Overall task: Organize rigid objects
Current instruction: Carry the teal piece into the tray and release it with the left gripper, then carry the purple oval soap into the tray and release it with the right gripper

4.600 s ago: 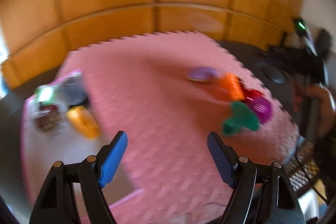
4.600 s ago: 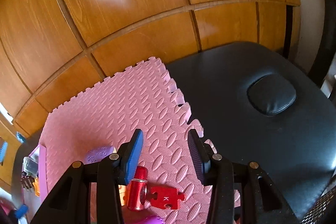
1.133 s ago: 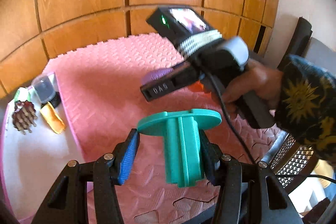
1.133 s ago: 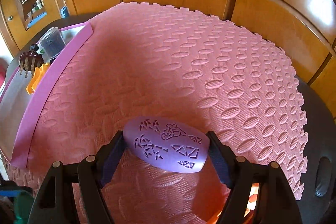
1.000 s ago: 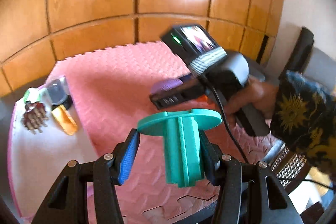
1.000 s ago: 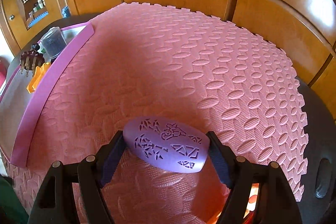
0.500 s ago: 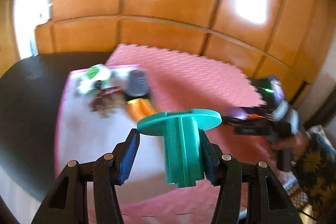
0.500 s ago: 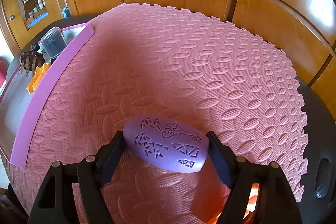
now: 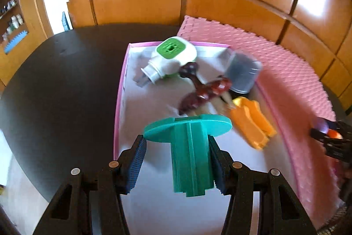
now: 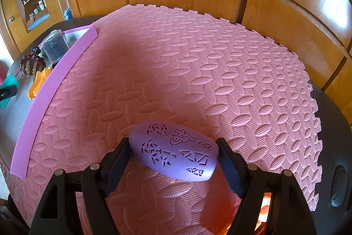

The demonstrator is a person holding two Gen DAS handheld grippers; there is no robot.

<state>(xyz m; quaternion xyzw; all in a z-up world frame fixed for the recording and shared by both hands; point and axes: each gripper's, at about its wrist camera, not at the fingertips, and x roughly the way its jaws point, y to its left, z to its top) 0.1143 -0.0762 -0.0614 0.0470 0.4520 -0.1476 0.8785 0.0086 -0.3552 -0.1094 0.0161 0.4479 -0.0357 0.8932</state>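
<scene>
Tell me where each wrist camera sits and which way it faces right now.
Left wrist: on the left gripper, angled down at the pink-rimmed tray; its fingers clamp a teal plastic flanged piece.
Right wrist: on the right gripper, angled down over the pink foam mat; fingers clamp a lilac oval shell.
Shared: tray, mat.

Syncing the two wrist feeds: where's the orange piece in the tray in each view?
Left wrist: orange piece right of centre, lying in the tray just beyond the teal part clamped in the left gripper.
Right wrist: orange piece at far left, inside the tray's purple wall.
Shared landmark: grey lidded jar.
</scene>
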